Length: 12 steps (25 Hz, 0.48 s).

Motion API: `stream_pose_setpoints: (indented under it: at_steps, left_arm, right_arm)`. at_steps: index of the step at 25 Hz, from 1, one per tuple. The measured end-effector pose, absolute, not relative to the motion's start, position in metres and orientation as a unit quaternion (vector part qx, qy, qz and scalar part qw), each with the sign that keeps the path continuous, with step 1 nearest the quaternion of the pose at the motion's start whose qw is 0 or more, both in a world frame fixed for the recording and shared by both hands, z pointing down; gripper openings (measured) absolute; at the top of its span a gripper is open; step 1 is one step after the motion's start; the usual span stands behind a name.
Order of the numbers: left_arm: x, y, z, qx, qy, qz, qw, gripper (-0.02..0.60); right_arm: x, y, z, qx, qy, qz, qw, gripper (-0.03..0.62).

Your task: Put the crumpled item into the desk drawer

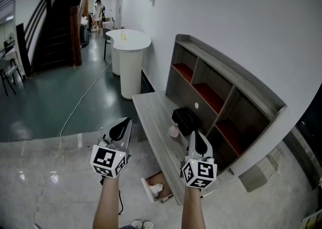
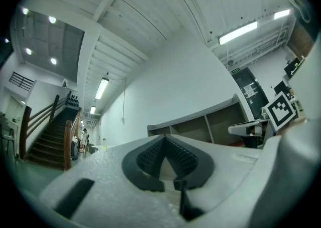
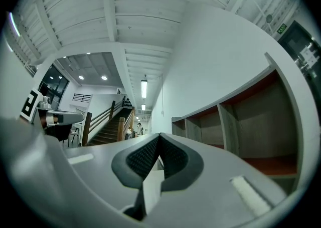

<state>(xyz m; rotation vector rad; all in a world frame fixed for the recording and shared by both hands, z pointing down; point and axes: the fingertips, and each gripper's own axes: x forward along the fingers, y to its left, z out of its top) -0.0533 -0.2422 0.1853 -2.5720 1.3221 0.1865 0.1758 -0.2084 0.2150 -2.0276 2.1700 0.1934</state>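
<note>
Our left tongs (image 1: 123, 125) and right tongs (image 1: 197, 137) are both closed on nothing. The crumpled item (image 1: 156, 189) lies in the open drawer (image 1: 160, 177), below and between them. We judge only shutting it remains.

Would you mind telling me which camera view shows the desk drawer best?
The head view: the drawer stands open below the near end of the desk, with a crumpled white item inside. Both gripper views point upward past the shelf unit and show nothing of the drawer.
</note>
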Motion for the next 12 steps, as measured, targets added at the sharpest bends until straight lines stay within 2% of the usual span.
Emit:
stream_pose_setpoints:
  at_steps: [12]
  left_arm:
    - [-0.0515, -0.2414, 0.1905, -0.879, 0.459, 0.056, 0.119, 0.000]
  right_arm:
    - [0.1736, -0.2111, 0.2186, -0.667, 0.738, 0.064, 0.079, 0.008]
